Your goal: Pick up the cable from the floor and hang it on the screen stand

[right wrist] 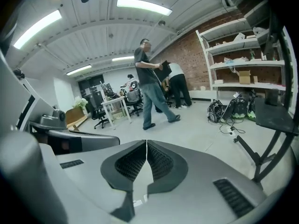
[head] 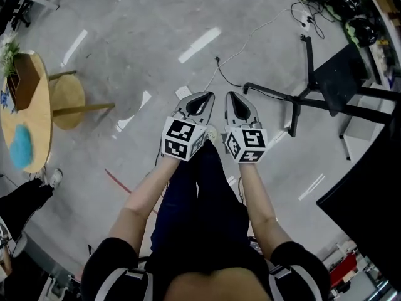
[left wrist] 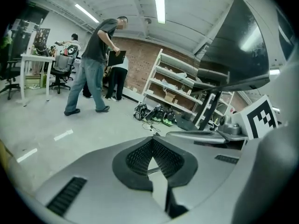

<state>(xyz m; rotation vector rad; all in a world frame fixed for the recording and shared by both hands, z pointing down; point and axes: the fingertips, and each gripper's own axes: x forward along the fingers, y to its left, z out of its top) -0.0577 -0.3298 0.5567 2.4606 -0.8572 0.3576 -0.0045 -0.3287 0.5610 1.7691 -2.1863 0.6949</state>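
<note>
A thin white cable (head: 250,39) lies on the grey floor, running from a dark plug end (head: 217,59) up to a power strip at the back right. The black screen stand (head: 294,99) stands to the right, its legs spread on the floor and its dark screen (head: 338,74) tilted. My left gripper (head: 207,95) and right gripper (head: 231,95) hang side by side above the floor, short of the plug end. Both are shut with nothing between the pads, as the left gripper (left wrist: 152,139) and the right gripper (right wrist: 146,143) show in their own views. The stand's leg (right wrist: 250,155) lies to the right.
A round wooden table (head: 28,105) and a stool (head: 66,99) stand at the left. A large dark panel (head: 369,193) fills the lower right. Two people (right wrist: 152,85) stand by metal shelves (left wrist: 173,85), with bags (left wrist: 156,113) and loose cables on the floor.
</note>
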